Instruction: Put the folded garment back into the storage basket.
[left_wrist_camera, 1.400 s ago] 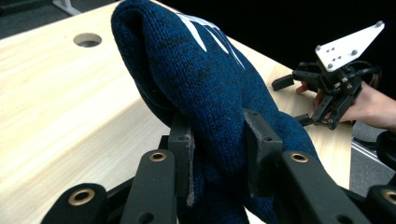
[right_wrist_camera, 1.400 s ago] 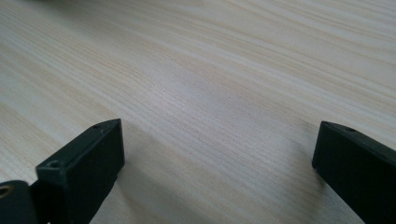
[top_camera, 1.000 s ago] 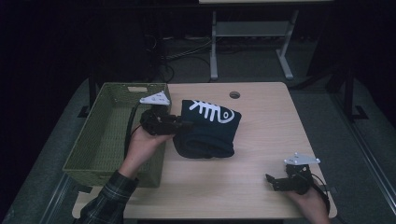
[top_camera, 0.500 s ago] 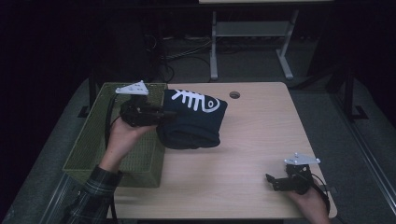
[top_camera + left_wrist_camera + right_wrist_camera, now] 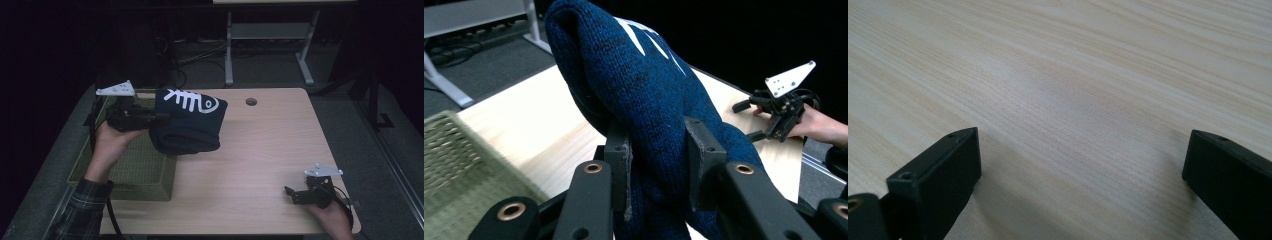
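A folded dark blue knitted sweater [image 5: 192,127] with a white fish-skeleton print hangs above the table's left part, partly over the basket's right rim. My left gripper [image 5: 162,118] is shut on its left side; in the left gripper view the knit [image 5: 649,95] bulges up between the two pads [image 5: 620,165]. My right gripper [image 5: 291,194] rests on the table near the front right corner, held by a hand. Its jaws stand wide apart over bare wood [image 5: 1073,125] with nothing between them.
A green woven basket [image 5: 131,172] sits at the table's left edge below the left hand. The light wooden table [image 5: 265,145] has a round cable hole [image 5: 251,101] at the back. A white desk frame [image 5: 270,45] stands on the dark floor behind.
The left gripper has lifted the sweater off the table and carried it left, toward the basket. The right gripper has stayed where it was.
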A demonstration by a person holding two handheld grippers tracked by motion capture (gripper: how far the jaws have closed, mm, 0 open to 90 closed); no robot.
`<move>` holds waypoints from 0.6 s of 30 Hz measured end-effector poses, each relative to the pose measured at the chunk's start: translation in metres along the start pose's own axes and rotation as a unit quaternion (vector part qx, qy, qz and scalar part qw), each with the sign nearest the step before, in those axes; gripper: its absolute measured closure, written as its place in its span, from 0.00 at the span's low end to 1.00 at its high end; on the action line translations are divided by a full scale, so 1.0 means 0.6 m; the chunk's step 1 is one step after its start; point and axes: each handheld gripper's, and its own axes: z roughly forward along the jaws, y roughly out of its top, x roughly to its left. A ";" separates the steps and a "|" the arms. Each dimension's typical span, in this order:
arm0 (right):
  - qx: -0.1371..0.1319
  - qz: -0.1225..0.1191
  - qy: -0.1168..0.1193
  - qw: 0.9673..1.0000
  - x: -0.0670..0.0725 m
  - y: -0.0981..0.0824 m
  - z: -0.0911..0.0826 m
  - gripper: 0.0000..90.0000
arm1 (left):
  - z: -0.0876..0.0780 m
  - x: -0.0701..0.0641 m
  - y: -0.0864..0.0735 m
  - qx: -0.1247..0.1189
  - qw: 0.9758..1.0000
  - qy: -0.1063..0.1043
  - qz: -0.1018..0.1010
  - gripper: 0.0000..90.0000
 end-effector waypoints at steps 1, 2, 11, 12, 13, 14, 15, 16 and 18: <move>0.000 0.000 0.000 1.000 0.000 0.000 0.000 0.02 | -0.012 0.004 -0.001 -0.004 1.000 0.006 -0.001 0.75; 0.000 0.000 0.000 1.000 0.000 0.000 0.000 0.02 | -0.019 0.006 -0.001 -0.005 1.000 0.008 0.000 0.75; 0.000 0.000 -0.002 1.000 0.000 0.000 0.000 0.02 | -0.070 0.021 -0.004 -0.021 0.999 0.028 -0.007 0.75; 0.000 0.000 -0.002 1.000 0.000 0.000 0.000 0.02 | -0.075 0.023 -0.005 -0.021 0.999 0.030 -0.009 0.75; 0.000 0.000 -0.002 1.000 0.000 0.000 0.000 0.02 | -0.078 0.025 -0.006 -0.021 0.999 0.031 -0.010 0.75; 0.000 0.000 -0.002 1.000 0.000 0.000 0.000 0.02 | -0.081 0.026 -0.008 -0.019 0.999 0.033 -0.011 0.75; 0.000 0.000 -0.002 1.000 0.000 0.000 0.000 0.02 | -0.084 0.027 -0.008 -0.017 0.999 0.036 -0.010 0.75; 0.000 0.000 -0.002 1.000 0.000 0.000 0.000 0.02 | -0.088 0.028 -0.009 -0.013 0.999 0.039 -0.007 0.75; 0.000 0.000 -0.003 1.000 -0.001 0.000 0.001 0.02 | -0.095 0.031 -0.012 -0.013 0.999 0.047 -0.010 0.75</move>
